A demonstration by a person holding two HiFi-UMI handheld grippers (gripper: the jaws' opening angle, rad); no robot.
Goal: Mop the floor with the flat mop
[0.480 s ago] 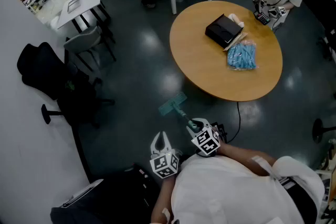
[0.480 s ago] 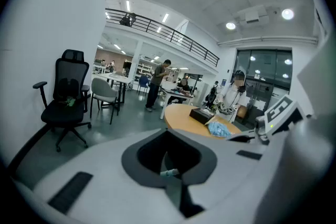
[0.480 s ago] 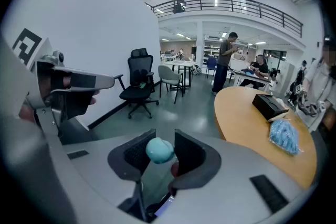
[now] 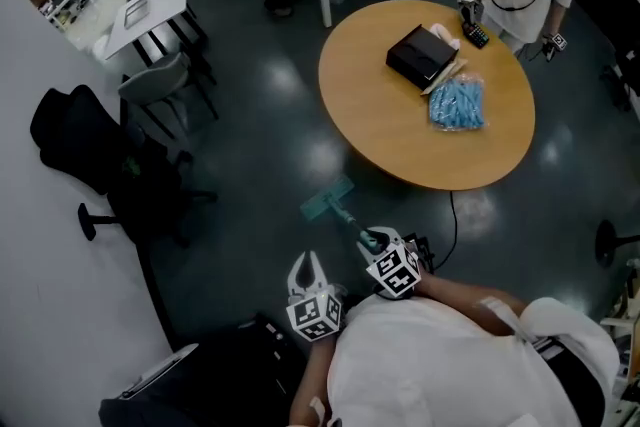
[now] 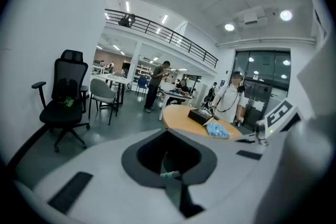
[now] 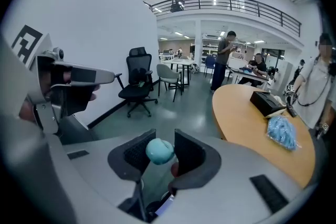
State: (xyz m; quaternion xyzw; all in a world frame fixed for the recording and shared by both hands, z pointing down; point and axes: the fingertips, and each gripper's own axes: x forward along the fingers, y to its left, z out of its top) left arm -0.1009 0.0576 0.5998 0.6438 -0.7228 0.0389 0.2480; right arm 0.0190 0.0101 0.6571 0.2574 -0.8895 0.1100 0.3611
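Right gripper view: right gripper [image 6: 163,157] tight on teal mop handle [image 6: 159,150]; left gripper [image 5: 169,161] jaws together.

- Flat mop [image 4: 328,204]: teal head and teal handle, with a paler teal round knob at the handle's end.
- Left gripper [image 4: 308,261] and right gripper [image 4: 371,238]: pale grey-white shells with black jaw pads; each cube carries black-and-white square markers.
- Round table [image 4: 400,150]: warm tan wood top.
- Box [image 4: 420,56] near the table's far edge: black.
- Packet [image 4: 456,103] towards the table's right edge: light blue.
- Floor [image 4: 260,120]: dark grey-green, glossy, with pale patches of reflected light.
- Office chair [image 4: 75,140]: black.
- Wall [image 4: 40,315]: white.
- Wearer's shirt [image 4: 450,365]: white.
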